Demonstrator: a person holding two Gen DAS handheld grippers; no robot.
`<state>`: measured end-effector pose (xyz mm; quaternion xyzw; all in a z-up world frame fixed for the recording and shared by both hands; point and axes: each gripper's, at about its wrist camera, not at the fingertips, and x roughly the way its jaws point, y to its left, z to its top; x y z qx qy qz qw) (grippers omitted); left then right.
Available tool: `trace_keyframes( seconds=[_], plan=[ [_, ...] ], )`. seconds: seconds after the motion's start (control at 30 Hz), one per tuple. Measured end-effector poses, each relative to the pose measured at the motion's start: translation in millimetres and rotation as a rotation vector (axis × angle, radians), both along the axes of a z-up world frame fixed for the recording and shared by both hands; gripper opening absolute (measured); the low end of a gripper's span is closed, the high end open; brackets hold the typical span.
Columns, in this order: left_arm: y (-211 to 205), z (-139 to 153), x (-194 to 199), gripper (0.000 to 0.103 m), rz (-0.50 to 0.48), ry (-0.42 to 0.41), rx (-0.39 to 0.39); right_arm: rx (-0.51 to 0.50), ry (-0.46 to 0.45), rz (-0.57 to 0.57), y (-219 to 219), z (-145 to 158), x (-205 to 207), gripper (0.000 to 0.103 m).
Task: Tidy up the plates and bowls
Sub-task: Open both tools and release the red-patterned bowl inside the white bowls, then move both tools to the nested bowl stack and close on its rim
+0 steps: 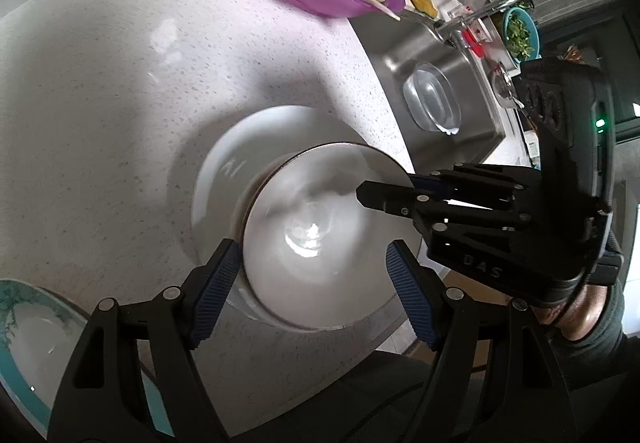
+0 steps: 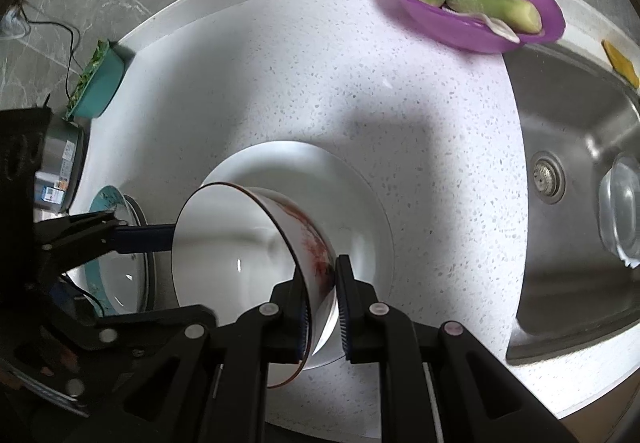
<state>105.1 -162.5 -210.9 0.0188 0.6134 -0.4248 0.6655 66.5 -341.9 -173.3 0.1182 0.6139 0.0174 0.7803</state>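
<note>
The right tongs pinch the wall of the white bowl, holding it over the white plate near the worktop's front edge for stacking; the left tongs hang open, empty.

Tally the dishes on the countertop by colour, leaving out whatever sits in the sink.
White: 2, the white bowl pinched at its rim and the white plate under it
Purple: 1, the purple bowl holding green vegetable pieces
Teal-rimmed: 1, the teal-rimmed plate
Teal: 1, the teal basket of greens
Total: 5
</note>
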Motion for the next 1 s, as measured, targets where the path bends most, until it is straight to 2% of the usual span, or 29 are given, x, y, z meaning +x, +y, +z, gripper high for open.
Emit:
trace_keyframes(
  seconds=[0.17, 0.33, 0.5, 0.67, 0.73, 0.8, 1.0],
  plan=[
    [19, 13, 5, 0.077, 0.037, -0.02, -0.021, -0.008, -0.012, 0.009, -1, 1, 4, 0.015],
    [30, 7, 12, 0.077, 0.088, 0.001, -0.006, -0.009, -0.03, 0.034, -2, 1, 9, 0.017],
    [30, 3, 13, 0.077, 0.104, 0.007, -0.001, -0.001, -0.028, 0.05, -2, -5, 15, 0.03],
    [27, 4, 10, 0.077, 0.111, 0.012, 0.004, -0.009, -0.028, 0.061, -1, -8, 16, 0.032],
    [26, 3, 10, 0.077, 0.118, 0.013, 0.009, -0.014, -0.029, 0.059, -1, -8, 17, 0.04],
    [26, 4, 10, 0.077, 0.122, 0.011, 0.011, -0.007, -0.044, 0.049, -4, -3, 16, 0.051],
    [26, 6, 12, 0.077, 0.146, 0.0, 0.019, 0.021, -0.115, 0.023, -17, 20, 11, 0.056]
  ],
)
